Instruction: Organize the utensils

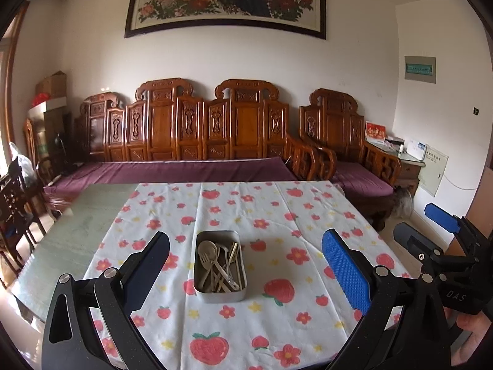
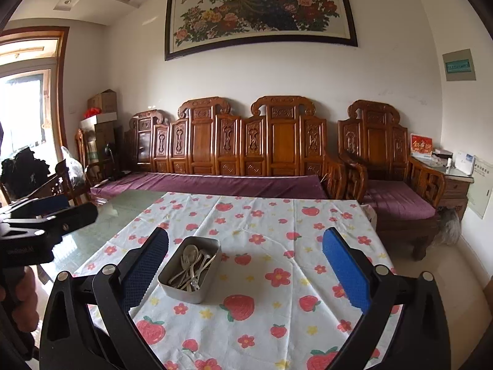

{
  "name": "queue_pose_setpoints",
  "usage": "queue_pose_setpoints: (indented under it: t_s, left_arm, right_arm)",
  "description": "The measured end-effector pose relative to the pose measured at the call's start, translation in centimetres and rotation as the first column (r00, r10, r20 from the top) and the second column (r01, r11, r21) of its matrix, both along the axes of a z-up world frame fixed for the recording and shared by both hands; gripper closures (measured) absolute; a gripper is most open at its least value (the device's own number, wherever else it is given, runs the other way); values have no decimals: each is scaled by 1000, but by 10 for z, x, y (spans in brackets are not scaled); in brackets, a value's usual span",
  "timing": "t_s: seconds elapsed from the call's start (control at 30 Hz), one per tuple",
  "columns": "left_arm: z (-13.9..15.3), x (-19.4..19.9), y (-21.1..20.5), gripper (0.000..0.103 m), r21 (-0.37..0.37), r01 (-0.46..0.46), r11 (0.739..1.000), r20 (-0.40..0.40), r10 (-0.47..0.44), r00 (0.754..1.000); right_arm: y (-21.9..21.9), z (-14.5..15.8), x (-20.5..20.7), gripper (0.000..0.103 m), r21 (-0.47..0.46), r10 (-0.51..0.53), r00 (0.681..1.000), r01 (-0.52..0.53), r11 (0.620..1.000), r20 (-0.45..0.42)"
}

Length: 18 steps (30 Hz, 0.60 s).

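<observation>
A metal rectangular tin [image 1: 215, 296] sits on the strawberry-print tablecloth [image 1: 277, 215] and holds several beige spoons, forks and chopsticks [image 1: 220, 265]. My left gripper [image 1: 246, 265] is open and empty, held above the near side of the table with the tin between its fingers in view. My right gripper [image 2: 245, 265] is open and empty too; in its view the tin [image 2: 172, 289] with the utensils [image 2: 192, 266] lies toward its left finger [image 2: 144, 271]. The right gripper also shows at the right edge of the left wrist view [image 1: 440, 237].
The cloth covers the right part of a green glass tabletop [image 1: 77, 222]. A carved wooden sofa with purple cushions [image 1: 185, 166] stands behind the table. An armchair [image 1: 348, 154] and a side table [image 1: 406, 160] are at the right. A dark chair [image 1: 12, 203] stands left.
</observation>
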<state>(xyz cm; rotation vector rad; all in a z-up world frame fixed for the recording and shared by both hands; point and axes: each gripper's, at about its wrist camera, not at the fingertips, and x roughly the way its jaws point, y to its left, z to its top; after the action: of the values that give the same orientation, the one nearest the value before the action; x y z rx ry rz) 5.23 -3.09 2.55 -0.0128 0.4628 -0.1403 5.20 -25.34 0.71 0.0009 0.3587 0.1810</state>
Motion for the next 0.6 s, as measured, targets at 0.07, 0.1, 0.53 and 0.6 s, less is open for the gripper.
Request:
queue_pose_setpoints:
  t_s: [0.07,0.1,0.53,0.6]
  left_arm:
    - [1,-2,1,7,-6,2,1000,1,-2,1000]
    - [1,-3,0,7,-5,1,1000,2,-1,1000]
    - [-4,-5,-1,7,11,-20,1000,3,20,1000]
    - [-5,-4,0,7,11,-19,1000,2,19,1000]
  right_arm:
    - [-3,1,-2,2,10,-2,1000,2,1000,1]
    - [-4,1,-3,2,11,-3,1000,3,1000,2]
    - [-7,0,-5,2,28,-8,1000,8,1000,4]
    - [-6,1,-5,2,27,-8,1000,8,1000,5]
